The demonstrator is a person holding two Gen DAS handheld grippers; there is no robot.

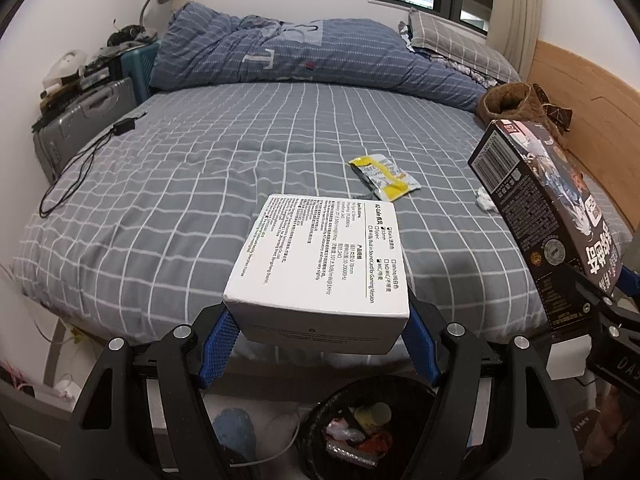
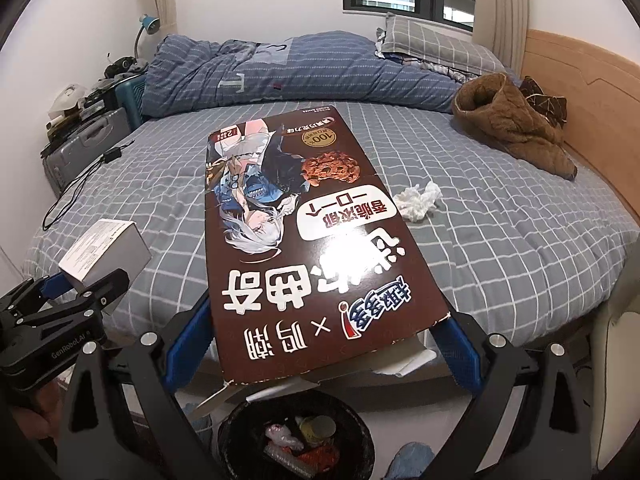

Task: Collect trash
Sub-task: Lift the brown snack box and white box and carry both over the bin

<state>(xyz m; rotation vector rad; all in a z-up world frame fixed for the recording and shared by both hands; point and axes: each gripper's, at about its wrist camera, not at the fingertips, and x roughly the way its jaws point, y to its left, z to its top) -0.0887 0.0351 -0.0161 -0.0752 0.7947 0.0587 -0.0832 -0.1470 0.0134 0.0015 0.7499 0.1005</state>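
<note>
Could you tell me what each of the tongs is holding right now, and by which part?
The left tongs grip the white box by its two sides at the near end. The right tongs grip the brown cookie box by its side edges at the near, opened end.

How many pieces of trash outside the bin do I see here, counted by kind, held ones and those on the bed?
Cardboard boxes, held in jaws: 2 (white box, brown cookie box)
Snack wrappers on the bed: 1 (yellow wrapper)
Crumpled tissues on the bed: 1 (white tissue)
Total: 4
</note>
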